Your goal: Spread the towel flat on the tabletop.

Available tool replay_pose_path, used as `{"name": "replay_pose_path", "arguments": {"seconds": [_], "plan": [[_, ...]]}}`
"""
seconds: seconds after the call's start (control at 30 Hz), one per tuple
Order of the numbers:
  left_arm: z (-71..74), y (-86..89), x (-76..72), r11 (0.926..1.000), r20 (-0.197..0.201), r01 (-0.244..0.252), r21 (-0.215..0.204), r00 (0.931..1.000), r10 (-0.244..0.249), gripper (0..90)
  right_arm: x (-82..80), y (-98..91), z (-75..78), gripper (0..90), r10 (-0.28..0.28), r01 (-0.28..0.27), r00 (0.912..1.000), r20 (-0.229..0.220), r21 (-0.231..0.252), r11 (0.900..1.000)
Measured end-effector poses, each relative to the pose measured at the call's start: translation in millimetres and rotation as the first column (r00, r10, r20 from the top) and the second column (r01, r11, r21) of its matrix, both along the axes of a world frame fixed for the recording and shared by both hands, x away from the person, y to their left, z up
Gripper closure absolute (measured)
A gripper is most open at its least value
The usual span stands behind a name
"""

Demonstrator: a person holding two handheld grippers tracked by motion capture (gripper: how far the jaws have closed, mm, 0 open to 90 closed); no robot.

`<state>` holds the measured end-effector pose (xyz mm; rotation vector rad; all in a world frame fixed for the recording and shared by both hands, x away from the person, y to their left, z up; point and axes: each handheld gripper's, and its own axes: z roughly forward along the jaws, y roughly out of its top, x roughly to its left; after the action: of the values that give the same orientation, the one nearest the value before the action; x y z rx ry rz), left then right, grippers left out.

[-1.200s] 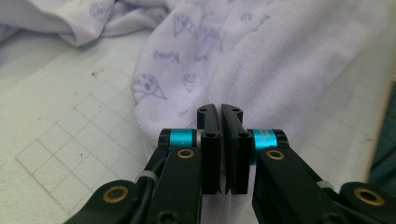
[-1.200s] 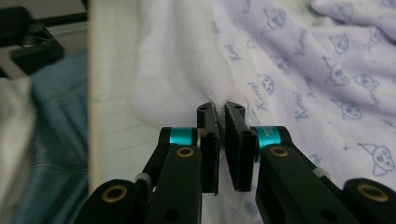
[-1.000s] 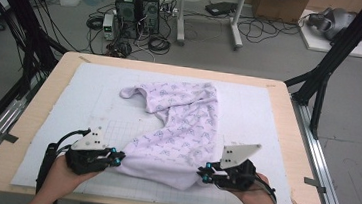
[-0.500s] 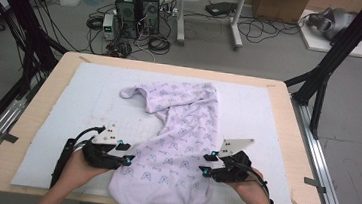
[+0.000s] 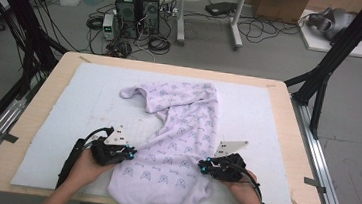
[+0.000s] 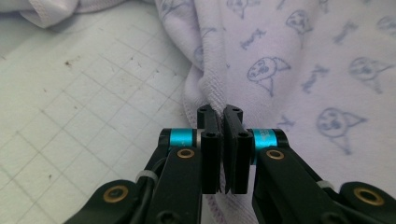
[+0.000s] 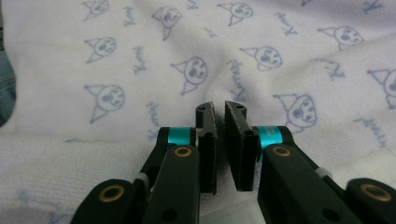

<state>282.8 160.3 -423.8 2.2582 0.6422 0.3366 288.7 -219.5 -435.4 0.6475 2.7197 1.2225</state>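
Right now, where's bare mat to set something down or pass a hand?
Free: mat left of the garment, and the strip right of it up to the table's right edge. Crowded: near edge, where the left claw and right claw pinch the garment.

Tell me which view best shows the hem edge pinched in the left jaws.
The left gripper view: the left gripper jaws close on the pale lilac printed cotton garment's stitched edge. The high view shows the whole garment, the edge hidden. The right gripper view shows printed fabric.

The pale lilac garment [image 7: 140, 56] carries a repeated print of small cartoon faces with a short script word beside each; the lettering is not legible.
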Motion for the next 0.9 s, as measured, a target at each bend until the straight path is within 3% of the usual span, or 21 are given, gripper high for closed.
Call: {"name": "replay_pose_path", "arguments": {"seconds": [0.13, 0.33, 0.47, 0.53, 0.6, 0.7, 0.83, 0.9], "plan": [[10.9, 10.9, -17.0, 0.9994, 0.018, -0.006, -0.034, 0.9998, 0.007, 86.1, -7.0, 1.9, 15.4, 84.0, 0.036, -0.036, 0.9992, 0.018, 0.018, 0.9992], [24.7, 25.7, -49.1, 0.9994, 0.049, -0.008, -0.033, 0.9988, 0.01, 86.1, -18.5, 11.4, 32.8, 84.2, 0.097, -0.097, 0.9945, 0.04, 0.011, 0.9952], [32.5, 35.8, -70.2, 0.9987, 0.04, 0.002, -0.05, 0.9992, 0.0, 86.0, -32.3, 17.7, 40.9, 84.4, 0.16, -0.161, 0.9864, 0.036, 0.013, 0.9869], [35.6, 40.6, -76.4, 0.9973, 0.031, 0.031, -0.066, 0.9991, -0.029, 79.5, -41.6, 19.1, 45.8, 78.9, 0.206, -0.207, 0.9779, 0.035, 0.03, 0.9779], [37.8, 43.9, -76.2, 0.9968, 0.039, 0.026, -0.075, 0.999, -0.023, 66.0, -42.4, 18.1, 48.3, 76.8, 0.199, -0.2, 0.9792, 0.04, 0.031, 0.9793], [37.2, 47.3, -63.2, 0.9951, 0.038, -0.003, -0.099, 0.9992, 0.007, 60.3, -33.8, 10.3, 53.5, 70.2, 0.127, -0.13, 0.9887, 0.079, 0.031, 0.991], [26.2, 40.2, -35.0, 0.9929, 0.032, -0.02, -0.118, 0.9992, 0.024, 63.1, -9.3, 2.4, 41.7, 65.0, 0.018, -0.016, 0.9963, 0.084, -0.02, 0.9997], [18.8, 30.8, -19.1, 0.9938, 0.012, -0.021, -0.109, 0.9997, 0.023, 63.7, -1.2, 3.2, 31.6, 62.1, -0.001, 0.004, 0.997, 0.077, -0.033, 0.9995]]}}
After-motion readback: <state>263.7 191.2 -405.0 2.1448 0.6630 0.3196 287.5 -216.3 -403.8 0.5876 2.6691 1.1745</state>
